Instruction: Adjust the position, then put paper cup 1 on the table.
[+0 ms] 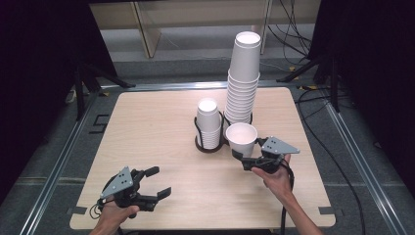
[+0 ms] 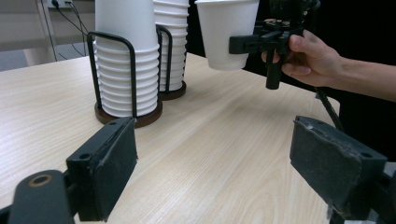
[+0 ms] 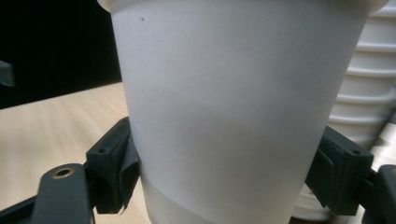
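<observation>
Right gripper view: cup [image 3: 229, 107] clamped between fingers [image 3: 112, 172].

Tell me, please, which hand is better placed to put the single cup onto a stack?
Right. The right gripper already grips the single cup, upright and lifted off the table, beside the two stacks. The left gripper is open, holds nothing, and sits at the near table edge.

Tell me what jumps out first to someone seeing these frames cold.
The tall stack of white paper cups towers at the far middle of the table, with a shorter stack in a black wire holder just left of it. Right in front of them, the right gripper holds a single white cup upright off the table, its fingers pressed on both sides. The left gripper sits open and empty at the near left edge.
</observation>
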A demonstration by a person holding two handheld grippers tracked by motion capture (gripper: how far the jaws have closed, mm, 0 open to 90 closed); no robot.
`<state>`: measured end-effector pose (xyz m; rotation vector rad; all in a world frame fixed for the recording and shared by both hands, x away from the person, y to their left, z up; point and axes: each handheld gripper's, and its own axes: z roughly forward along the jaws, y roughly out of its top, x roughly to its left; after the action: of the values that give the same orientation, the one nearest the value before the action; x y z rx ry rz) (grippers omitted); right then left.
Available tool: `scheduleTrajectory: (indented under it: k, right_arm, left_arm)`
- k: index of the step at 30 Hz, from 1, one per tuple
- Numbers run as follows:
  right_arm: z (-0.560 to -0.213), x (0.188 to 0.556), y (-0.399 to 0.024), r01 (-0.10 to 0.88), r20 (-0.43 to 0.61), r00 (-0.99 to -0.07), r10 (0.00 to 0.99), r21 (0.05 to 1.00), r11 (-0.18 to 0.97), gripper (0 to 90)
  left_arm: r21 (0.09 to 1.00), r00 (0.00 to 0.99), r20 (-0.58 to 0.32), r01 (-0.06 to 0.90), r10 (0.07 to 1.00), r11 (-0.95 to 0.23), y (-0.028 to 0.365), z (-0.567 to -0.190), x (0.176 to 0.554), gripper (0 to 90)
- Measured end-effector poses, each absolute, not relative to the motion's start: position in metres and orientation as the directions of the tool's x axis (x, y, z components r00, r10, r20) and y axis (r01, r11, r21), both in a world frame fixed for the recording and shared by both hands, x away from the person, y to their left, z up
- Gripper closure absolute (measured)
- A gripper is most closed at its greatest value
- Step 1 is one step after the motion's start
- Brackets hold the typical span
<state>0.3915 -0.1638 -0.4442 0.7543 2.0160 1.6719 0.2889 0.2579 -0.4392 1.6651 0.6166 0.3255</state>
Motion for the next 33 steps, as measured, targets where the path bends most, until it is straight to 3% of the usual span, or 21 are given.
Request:
scheduleTrajectory:
  k: [5,10,15,33]
  right_arm:
    - [-0.446,0.396,-0.186,0.14,0.01,-0.726,0.688,0.981,0.133,22.0]
    - [-0.448,0.397,-0.204,0.187,0.06,-0.682,0.729,0.978,0.094,22.0]
    - [-0.45,0.403,-0.215,0.187,0.022,-0.65,0.759,0.973,0.132,21.9]
    - [-0.468,0.421,-0.232,0.276,0.016,-0.607,0.795,0.942,0.192,21.9]
  left_arm:
    - [0.968,0.804,-0.128,0.228,0.581,-0.102,0.26,-0.439,0.289,14.7]
    - [0.967,0.8,-0.131,0.232,0.585,-0.101,0.26,-0.439,0.289,14.7]
    - [0.967,0.803,-0.131,0.233,0.582,-0.105,0.261,-0.44,0.289,14.7]
    - [0.971,0.811,-0.129,0.22,0.571,-0.093,0.261,-0.44,0.289,14.7]
